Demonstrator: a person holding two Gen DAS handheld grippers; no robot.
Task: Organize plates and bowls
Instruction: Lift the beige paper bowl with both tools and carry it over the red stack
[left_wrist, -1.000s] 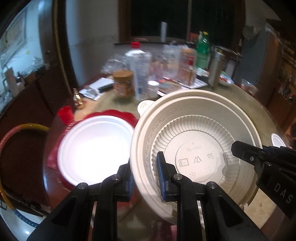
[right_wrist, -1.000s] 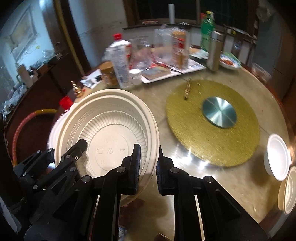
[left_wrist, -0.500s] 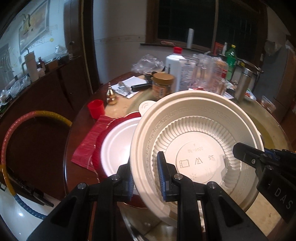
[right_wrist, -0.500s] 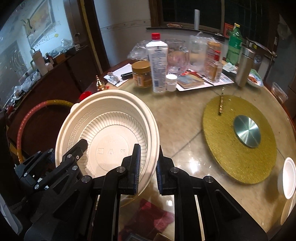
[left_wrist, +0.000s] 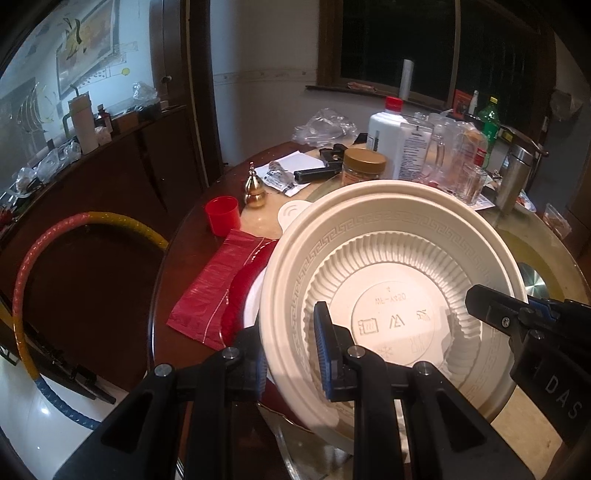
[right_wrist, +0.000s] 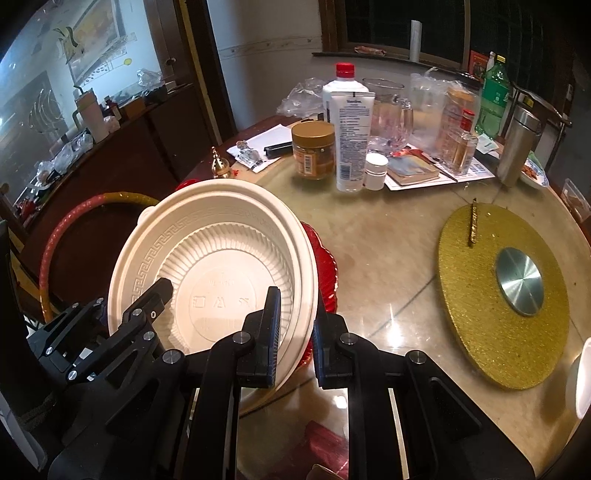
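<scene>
A large cream bowl with a key-pattern rim is held tilted above the table by both grippers. My left gripper is shut on its near-left rim. My right gripper is shut on its right rim; it shows in the left wrist view at the right. The bowl hangs over a red plate with a white plate on it, mostly hidden. A small white bowl sits at the right table edge.
A gold turntable lies on the round glass-topped table. Bottles, jars and glasses crowd the far side. A red cup, a red bag and a white lid lie left of the bowl. A cabinet stands left.
Both grippers have carried the bowl up and to the left, over the red and white plates, which it now mostly covers. Both grips are unchanged.
</scene>
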